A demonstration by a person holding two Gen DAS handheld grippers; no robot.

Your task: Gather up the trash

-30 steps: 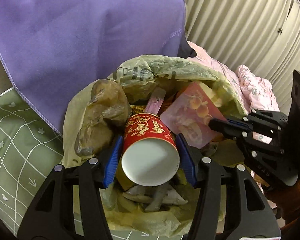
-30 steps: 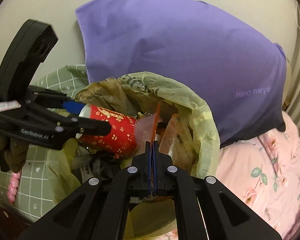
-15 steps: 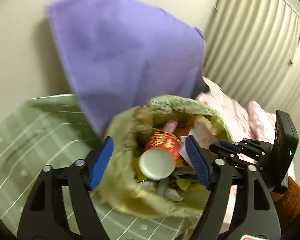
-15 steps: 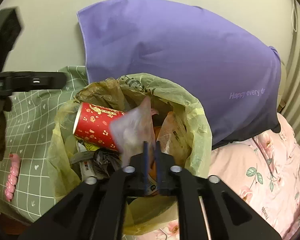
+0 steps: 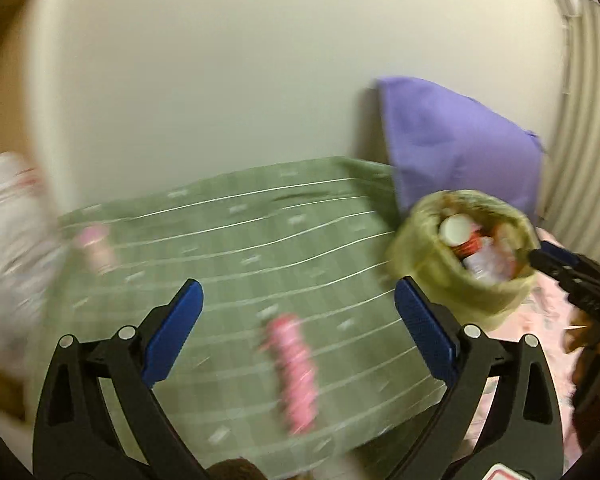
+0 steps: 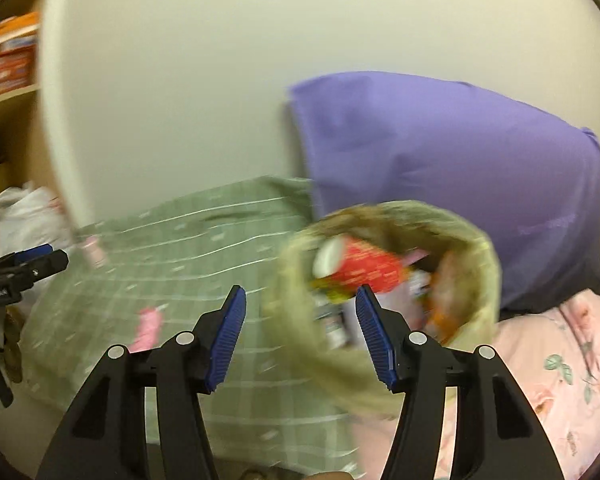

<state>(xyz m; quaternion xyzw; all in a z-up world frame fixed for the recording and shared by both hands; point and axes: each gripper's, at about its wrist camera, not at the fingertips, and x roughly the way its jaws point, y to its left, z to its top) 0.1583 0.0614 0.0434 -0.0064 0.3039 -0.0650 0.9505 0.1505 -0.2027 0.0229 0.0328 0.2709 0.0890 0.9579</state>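
The yellow-green trash bag (image 5: 460,300) stands open at the bed's right side, with a red paper cup (image 5: 456,232) and wrappers inside. My left gripper (image 5: 298,292) is well left of it over the green checked sheet (image 5: 228,264), its jaws opening wide with nothing between them. A pink wrapper (image 5: 296,368) lies on the sheet just below the fingers. A second pink piece (image 5: 96,246) lies farther left. My right gripper (image 6: 300,296) hovers before the bag (image 6: 472,232), jaws opening and empty. The cup (image 6: 364,268) lies tilted in the bag.
A purple pillow (image 6: 440,160) leans on the wall behind the bag. Pink floral bedding (image 6: 560,360) lies to the right. A white plastic bag (image 5: 8,216) sits at the sheet's left end. A shelf with boxes (image 6: 8,56) is at far left. Both views are motion-blurred.
The left gripper let go of the red cup into the bag, then pulled back and swung left. The right gripper dropped a thin wrapper into the bag, opened and backed off.
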